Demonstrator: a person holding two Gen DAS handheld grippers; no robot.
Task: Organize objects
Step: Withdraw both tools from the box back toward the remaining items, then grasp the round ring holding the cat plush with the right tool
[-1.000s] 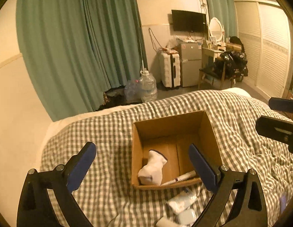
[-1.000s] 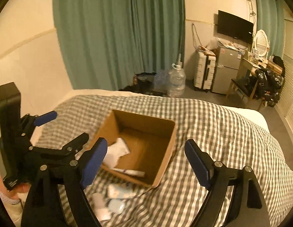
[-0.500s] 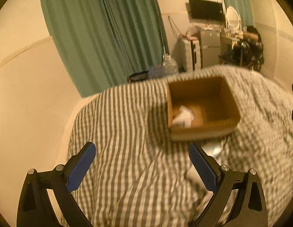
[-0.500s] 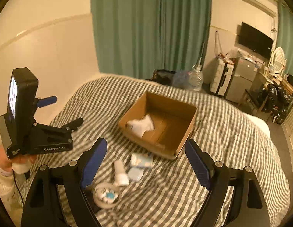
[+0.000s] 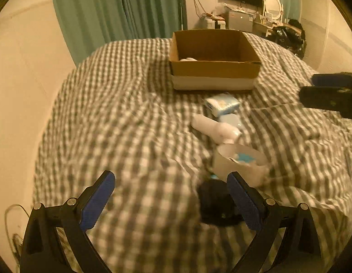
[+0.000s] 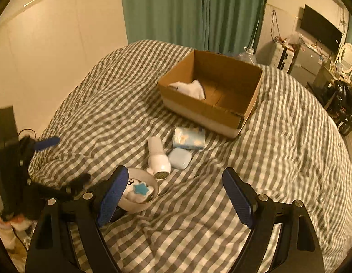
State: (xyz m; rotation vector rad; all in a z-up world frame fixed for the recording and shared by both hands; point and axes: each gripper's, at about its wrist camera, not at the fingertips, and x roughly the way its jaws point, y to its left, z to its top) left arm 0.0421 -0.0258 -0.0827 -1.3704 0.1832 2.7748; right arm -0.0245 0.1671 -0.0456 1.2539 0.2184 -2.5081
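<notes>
A cardboard box (image 6: 244, 113) (image 5: 215, 68) stands on the checked bed with a white sock (image 6: 189, 88) inside. In front of it lie a blue tissue pack (image 6: 189, 138) (image 5: 222, 103), a pale blue case (image 6: 180, 158), a white bottle (image 6: 158, 157) (image 5: 214, 128) and a white bowl (image 6: 148, 202) (image 5: 239, 161) holding small blue and white items. A black round object (image 5: 215, 204) lies by the bowl. My left gripper (image 5: 171, 204) is open and empty, low over the bed. My right gripper (image 6: 173, 200) is open and empty above the bowl's right side.
The checked duvet (image 6: 278, 159) covers the bed. A cream wall (image 6: 51, 56) runs along the left, green curtains (image 6: 194, 11) hang behind. A fridge, suitcase and TV (image 6: 321, 28) stand at the far right.
Both grippers have drawn back from the box and dropped lower. The box now sits farther away and the loose items in front of it have come into view.
</notes>
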